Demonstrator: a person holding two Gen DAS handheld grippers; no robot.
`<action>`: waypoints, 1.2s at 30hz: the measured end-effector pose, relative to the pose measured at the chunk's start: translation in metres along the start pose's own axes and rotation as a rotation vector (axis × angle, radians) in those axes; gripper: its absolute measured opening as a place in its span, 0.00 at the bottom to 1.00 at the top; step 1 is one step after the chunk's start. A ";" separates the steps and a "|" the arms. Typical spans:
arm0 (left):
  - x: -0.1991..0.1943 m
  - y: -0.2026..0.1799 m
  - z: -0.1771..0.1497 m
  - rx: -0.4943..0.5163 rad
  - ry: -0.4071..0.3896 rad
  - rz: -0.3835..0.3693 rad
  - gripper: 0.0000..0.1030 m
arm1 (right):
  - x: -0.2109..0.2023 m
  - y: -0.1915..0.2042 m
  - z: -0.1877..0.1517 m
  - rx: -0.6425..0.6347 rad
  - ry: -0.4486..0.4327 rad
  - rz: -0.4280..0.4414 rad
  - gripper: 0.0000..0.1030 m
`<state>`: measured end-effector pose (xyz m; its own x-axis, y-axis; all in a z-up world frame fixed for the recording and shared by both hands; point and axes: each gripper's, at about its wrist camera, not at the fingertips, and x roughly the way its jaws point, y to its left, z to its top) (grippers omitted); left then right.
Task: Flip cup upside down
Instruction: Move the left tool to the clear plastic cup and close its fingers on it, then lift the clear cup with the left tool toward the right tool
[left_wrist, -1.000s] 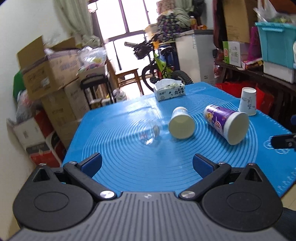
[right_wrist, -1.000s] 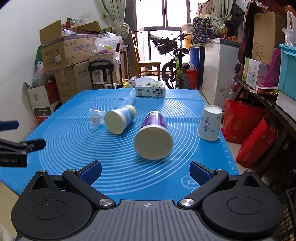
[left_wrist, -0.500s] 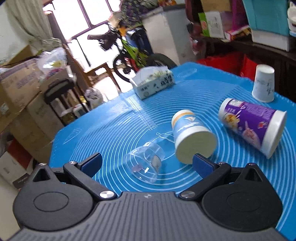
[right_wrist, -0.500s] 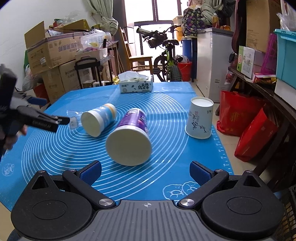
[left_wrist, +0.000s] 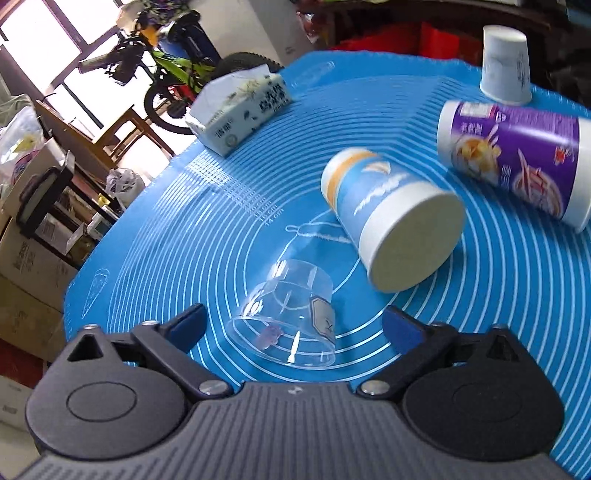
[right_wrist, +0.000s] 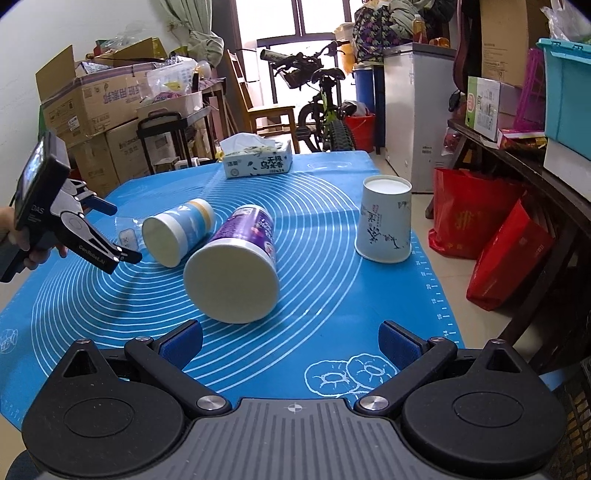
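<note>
A clear plastic cup (left_wrist: 291, 317) lies on its side on the blue mat (left_wrist: 207, 236), its mouth toward my left gripper (left_wrist: 293, 325). That gripper is open and the cup's rim lies between its fingertips, not gripped. A blue-and-white cup (left_wrist: 391, 225) and a purple cup (left_wrist: 517, 158) also lie on their sides. A white paper cup (left_wrist: 504, 70) stands upside down at the far right. My right gripper (right_wrist: 290, 338) is open and empty, near the mat's front edge, short of the purple cup (right_wrist: 236, 266). In the right wrist view the left gripper (right_wrist: 110, 236) hovers by the clear cup (right_wrist: 127, 230).
A tissue box (right_wrist: 256, 160) sits at the mat's far edge. Cardboard boxes (right_wrist: 96, 99), a bicycle (right_wrist: 321, 107) and a chair stand beyond the table. Red bags (right_wrist: 491, 236) and a shelf stand to the right.
My left gripper has moved forward and down toward the clear cup, which now lies between its open fingertips. My right gripper has shifted slightly; the cups have not moved.
</note>
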<state>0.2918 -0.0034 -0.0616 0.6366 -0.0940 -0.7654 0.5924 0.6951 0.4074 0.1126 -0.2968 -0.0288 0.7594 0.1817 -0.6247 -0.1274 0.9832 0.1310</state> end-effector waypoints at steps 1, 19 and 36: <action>0.002 0.001 -0.001 0.006 0.007 -0.003 0.85 | 0.000 0.000 0.000 0.001 0.000 -0.001 0.98; -0.005 0.023 -0.006 -0.175 -0.014 -0.034 0.61 | -0.002 0.003 -0.003 0.007 -0.004 -0.014 0.98; -0.097 -0.056 -0.069 -0.267 -0.033 -0.042 0.62 | -0.013 0.059 -0.007 -0.067 0.026 0.042 0.98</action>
<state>0.1623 0.0156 -0.0444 0.6326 -0.1469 -0.7604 0.4702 0.8530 0.2264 0.0908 -0.2410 -0.0182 0.7356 0.2228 -0.6397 -0.2025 0.9735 0.1063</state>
